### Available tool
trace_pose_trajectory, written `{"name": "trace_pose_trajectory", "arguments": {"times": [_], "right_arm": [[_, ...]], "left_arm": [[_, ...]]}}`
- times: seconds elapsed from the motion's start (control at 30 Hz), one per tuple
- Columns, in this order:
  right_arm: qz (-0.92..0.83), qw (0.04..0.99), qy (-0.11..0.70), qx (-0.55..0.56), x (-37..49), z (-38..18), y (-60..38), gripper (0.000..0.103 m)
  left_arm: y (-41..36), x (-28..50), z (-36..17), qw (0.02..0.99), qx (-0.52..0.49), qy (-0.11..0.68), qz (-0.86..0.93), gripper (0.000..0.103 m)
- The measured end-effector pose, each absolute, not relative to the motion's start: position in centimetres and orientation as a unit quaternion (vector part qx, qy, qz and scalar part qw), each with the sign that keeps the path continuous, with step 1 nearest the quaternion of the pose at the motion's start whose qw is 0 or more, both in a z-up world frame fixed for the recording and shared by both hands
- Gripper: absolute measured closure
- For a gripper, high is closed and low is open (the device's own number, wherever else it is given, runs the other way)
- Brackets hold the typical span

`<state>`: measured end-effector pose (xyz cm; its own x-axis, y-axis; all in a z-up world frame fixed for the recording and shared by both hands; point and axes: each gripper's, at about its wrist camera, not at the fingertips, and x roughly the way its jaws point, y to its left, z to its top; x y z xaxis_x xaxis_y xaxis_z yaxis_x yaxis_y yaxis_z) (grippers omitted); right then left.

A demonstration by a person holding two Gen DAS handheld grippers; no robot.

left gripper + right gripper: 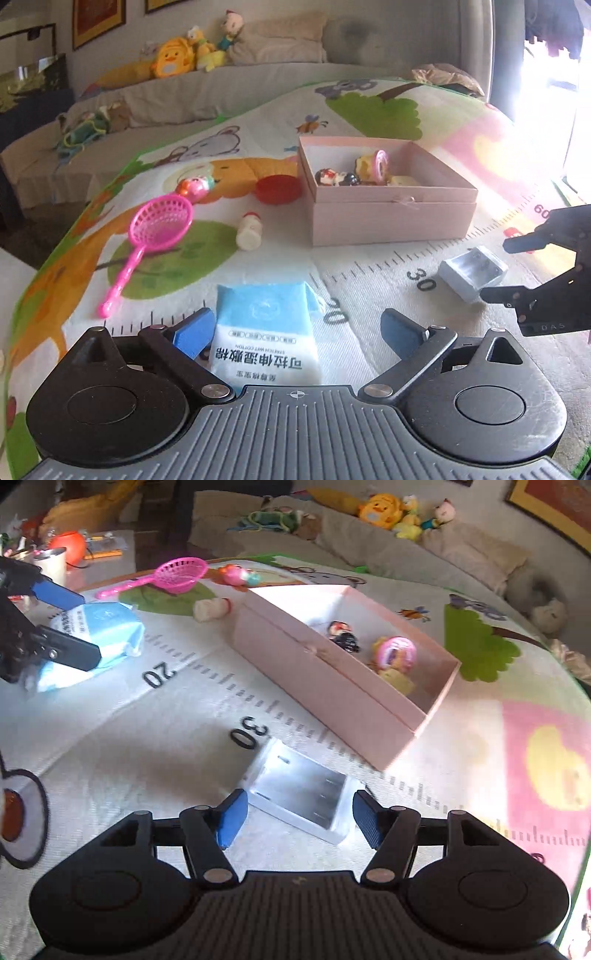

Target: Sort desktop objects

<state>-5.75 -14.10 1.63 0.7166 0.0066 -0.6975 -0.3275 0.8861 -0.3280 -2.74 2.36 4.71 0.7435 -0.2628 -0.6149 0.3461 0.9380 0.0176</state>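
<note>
Lining up two pickups at once: left gripper [297, 332] jaws wide apart around the blue wipes pack [264, 332], not touching it; right gripper [299, 818] jaws apart either side of the clear plastic case [303, 794] on the mat [110, 746], not squeezing; next, close on each, then carry to the pink box [332, 686], already holding small toys

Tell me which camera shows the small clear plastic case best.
Right wrist view: the clear plastic case lies close and central, just ahead of the open right gripper. The left wrist view shows it small and glary near the right edge.
</note>
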Motion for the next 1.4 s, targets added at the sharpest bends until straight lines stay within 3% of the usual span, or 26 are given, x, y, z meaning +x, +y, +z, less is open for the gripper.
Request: {"name": "trace_pose_trajectory", "arguments": {"times": [0.1,0.17,0.23,0.63,0.7,0.77,0.9,1.1,1.23,1.4], "right_arm": [[0.055,0.912,0.363,-0.183,-5.1,1.5,-16.0,0.038],[0.061,0.924,0.358,-0.117,-5.0,1.8,-17.4,0.023],[0.063,0.936,0.34,-0.069,-5.4,2.0,-18.1,0.02],[0.024,0.936,0.35,-0.02,-1.7,1.0,-15.0,0.012],[0.047,0.939,0.34,-0.027,-1.9,0.9,-14.2,0.014],[0.099,0.934,0.342,-0.031,-2.6,1.0,-13.4,0.022],[0.183,0.913,0.356,-0.078,-4.7,0.7,-11.3,0.022],[0.166,0.921,0.341,-0.092,-7.7,1.2,-12.4,0.017],[0.113,0.936,0.325,-0.075,-7.5,1.6,-14.8,0.009],[0.111,0.936,0.328,-0.064,-6.0,1.2,-16.0,0.007]], "left_arm": [[1.6,-2.8,5.1,0.934,0.074,0.316,-0.152,0.003],[1.5,-3.2,5.1,0.933,0.077,0.316,-0.153,0.003],[1.6,-3.3,4.8,0.932,0.082,0.322,-0.146,0.002],[2.9,-1.9,3.0,0.926,0.079,0.363,-0.073,0.002],[3.2,-1.8,2.9,0.925,0.076,0.365,-0.071,0.002],[3.2,-1.7,2.7,0.925,0.074,0.367,-0.07,0.002],[3.3,-1.7,2.4,0.923,0.068,0.371,-0.077,0.002],[3.1,-1.8,2.1,0.92,0.062,0.377,-0.084,0.002],[2.6,-1.9,1.9,0.919,0.058,0.378,-0.095,0.002],[1.8,-2.4,2.1,0.916,0.056,0.374,-0.134,0.002]]}}
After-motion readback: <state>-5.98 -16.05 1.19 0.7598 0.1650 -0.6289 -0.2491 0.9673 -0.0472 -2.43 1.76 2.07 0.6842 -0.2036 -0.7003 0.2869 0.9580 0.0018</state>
